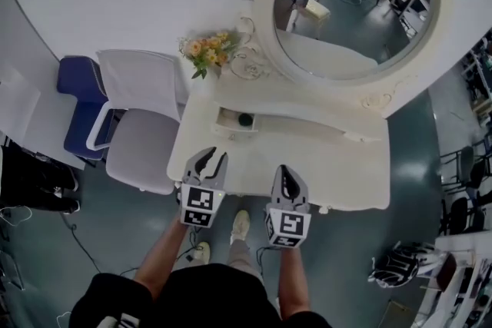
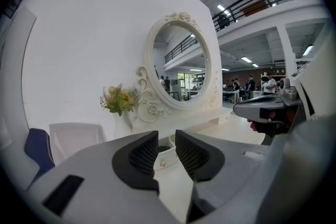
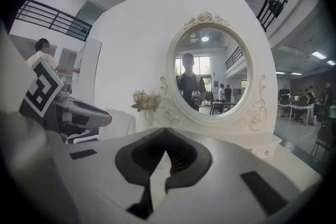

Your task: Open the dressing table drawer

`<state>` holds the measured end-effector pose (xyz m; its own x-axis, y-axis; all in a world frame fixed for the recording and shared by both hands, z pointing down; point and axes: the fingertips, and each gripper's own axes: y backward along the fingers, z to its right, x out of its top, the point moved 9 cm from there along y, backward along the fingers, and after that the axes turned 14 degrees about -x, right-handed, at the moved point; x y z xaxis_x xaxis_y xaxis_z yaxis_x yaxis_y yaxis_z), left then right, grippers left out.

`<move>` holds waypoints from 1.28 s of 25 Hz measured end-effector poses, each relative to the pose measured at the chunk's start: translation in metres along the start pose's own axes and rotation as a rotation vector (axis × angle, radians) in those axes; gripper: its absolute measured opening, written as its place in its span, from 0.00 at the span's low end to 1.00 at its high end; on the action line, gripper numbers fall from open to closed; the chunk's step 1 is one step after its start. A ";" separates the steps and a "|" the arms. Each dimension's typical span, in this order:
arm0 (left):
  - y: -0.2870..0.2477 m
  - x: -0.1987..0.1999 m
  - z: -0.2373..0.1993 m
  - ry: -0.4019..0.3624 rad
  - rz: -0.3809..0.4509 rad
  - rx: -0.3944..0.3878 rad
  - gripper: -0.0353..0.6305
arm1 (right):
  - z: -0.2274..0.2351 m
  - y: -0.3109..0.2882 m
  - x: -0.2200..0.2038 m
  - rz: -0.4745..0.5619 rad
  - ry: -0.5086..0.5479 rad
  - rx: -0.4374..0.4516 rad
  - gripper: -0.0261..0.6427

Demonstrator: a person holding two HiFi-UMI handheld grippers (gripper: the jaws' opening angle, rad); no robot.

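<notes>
- Left gripper [image 1: 213, 156] is up in front of the person, over the near edge of the white dressing table [image 1: 338, 173]. Jaws are partly apart with a clear gap, nothing between the pads, touching nothing.
- Left gripper view: the gap [image 2: 166, 140] frames the drawer [image 2: 164, 159] beyond it, well apart from the jaws.
- Right gripper [image 1: 289, 173] is level with the left one and just beside it. Jaw tips meet [image 3: 166, 132], closed and empty, off the table.
- Drawer [image 1: 231, 124] is the small one at the left end of the raised shelf under the mirror [image 1: 354, 4]. It already stands pulled out.
- Drawer's mouth faces up and its front panel faces the person. Its long side runs left-right along the shelf front, and it is pulled out toward the person.
- Dark round thing [image 1: 245, 119] lies inside the drawer; too small to say what, maybe a lid or jar.
- Yellow flowers [image 1: 209, 50] stand on the shelf's left end, just behind the drawer.
- White chair [image 1: 142, 142] is left of the table, blue chair [image 1: 77, 111] beyond it.
</notes>
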<state>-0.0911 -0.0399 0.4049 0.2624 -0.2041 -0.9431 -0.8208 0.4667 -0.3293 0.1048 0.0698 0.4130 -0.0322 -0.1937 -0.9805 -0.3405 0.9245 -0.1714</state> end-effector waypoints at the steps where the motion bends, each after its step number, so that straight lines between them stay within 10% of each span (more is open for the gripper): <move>1: 0.006 0.003 0.001 -0.005 0.007 -0.002 0.20 | -0.003 0.005 0.003 0.003 0.001 -0.002 0.04; 32: 0.136 0.015 0.035 -0.080 0.129 -0.065 0.06 | -0.047 0.128 0.031 0.085 0.035 -0.092 0.04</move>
<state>-0.1808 0.0504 0.3443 0.1900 -0.0757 -0.9789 -0.8809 0.4270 -0.2040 0.0158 0.1670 0.3647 -0.0970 -0.1291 -0.9869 -0.4197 0.9044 -0.0771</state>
